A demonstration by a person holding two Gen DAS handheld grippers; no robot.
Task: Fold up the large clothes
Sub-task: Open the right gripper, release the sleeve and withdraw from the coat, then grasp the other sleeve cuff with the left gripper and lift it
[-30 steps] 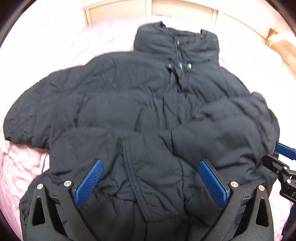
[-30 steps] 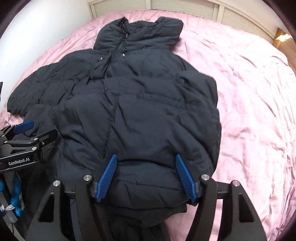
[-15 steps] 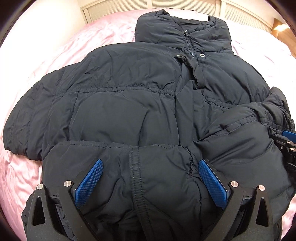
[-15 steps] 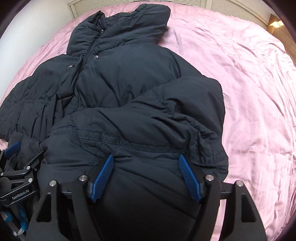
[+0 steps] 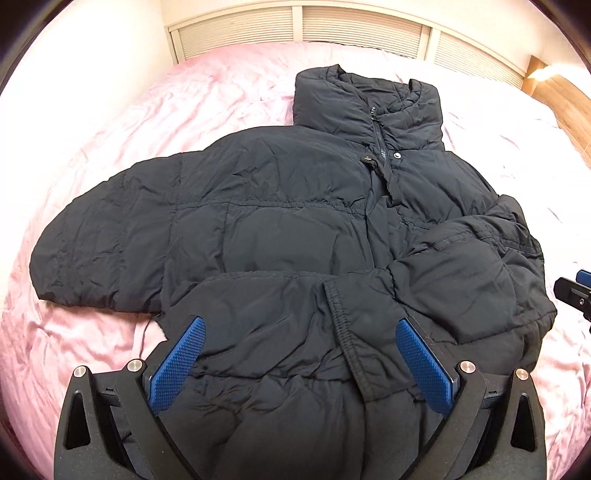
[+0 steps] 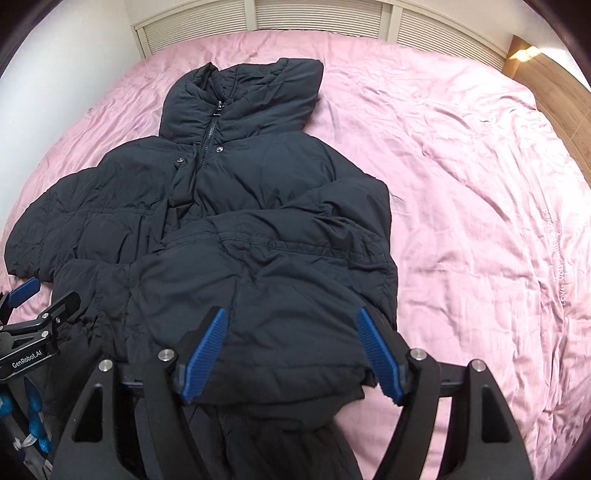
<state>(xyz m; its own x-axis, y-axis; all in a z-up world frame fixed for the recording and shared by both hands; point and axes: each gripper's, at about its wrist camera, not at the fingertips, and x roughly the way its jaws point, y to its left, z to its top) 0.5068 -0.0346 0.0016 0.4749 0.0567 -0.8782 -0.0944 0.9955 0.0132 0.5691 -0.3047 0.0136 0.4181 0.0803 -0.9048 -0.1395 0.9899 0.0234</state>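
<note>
A black puffer jacket [image 5: 280, 229] lies front up on the pink bed, collar toward the headboard; it also shows in the right wrist view [image 6: 258, 221]. Its right sleeve is folded across the body [image 6: 280, 258]. The left sleeve lies spread out to the left [image 5: 92, 251]. My left gripper [image 5: 301, 350] is open, its blue pads either side of the hem near the bottom. My right gripper [image 6: 291, 347] is open over the folded sleeve's lower end. Jacket fabric lies between both pairs of fingers, not pinched.
The pink bedsheet [image 6: 480, 203] spreads wide to the right of the jacket. A slatted white headboard [image 5: 332, 26] runs along the far edge. A wooden nightstand [image 6: 546, 66] stands at the far right. A white wall [image 6: 55, 55] lies to the left.
Both grippers have pulled back and up from the jacket, so more of the bed shows. The folded right sleeve has settled flat on the body. Both grippers stay open.
</note>
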